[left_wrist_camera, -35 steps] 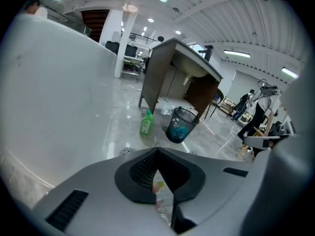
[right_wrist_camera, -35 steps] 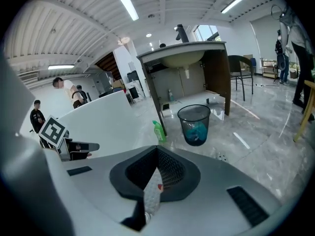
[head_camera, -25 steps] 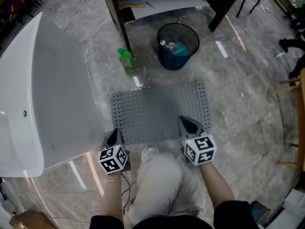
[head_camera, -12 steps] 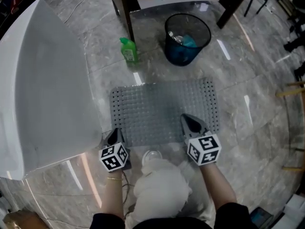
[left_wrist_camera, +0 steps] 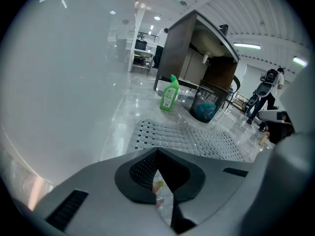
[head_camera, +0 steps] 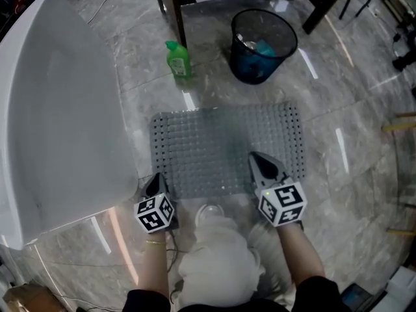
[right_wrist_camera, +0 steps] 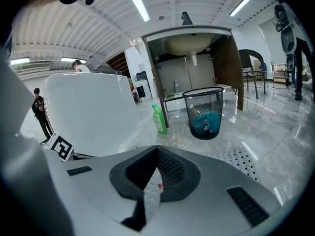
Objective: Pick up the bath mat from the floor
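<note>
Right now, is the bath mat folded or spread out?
Spread out. In the head view the bath mat lies flat as a full rectangle on the marble floor, with no fold visible.

bath mat [head_camera: 221,145] — grey, perforated, rectangular | flat on marble floor [head_camera: 354,103] | beside white tub [head_camera: 58,109]

The bath mat [head_camera: 214,145] is grey and perforated, bottle [head_camera: 179,60] green, bin [head_camera: 260,77] apparently black mesh.

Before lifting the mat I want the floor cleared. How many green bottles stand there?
1. The green bottle stands on the floor beyond the bath mat, near its far left corner, left of the black bin; others may hide inside it.
</note>
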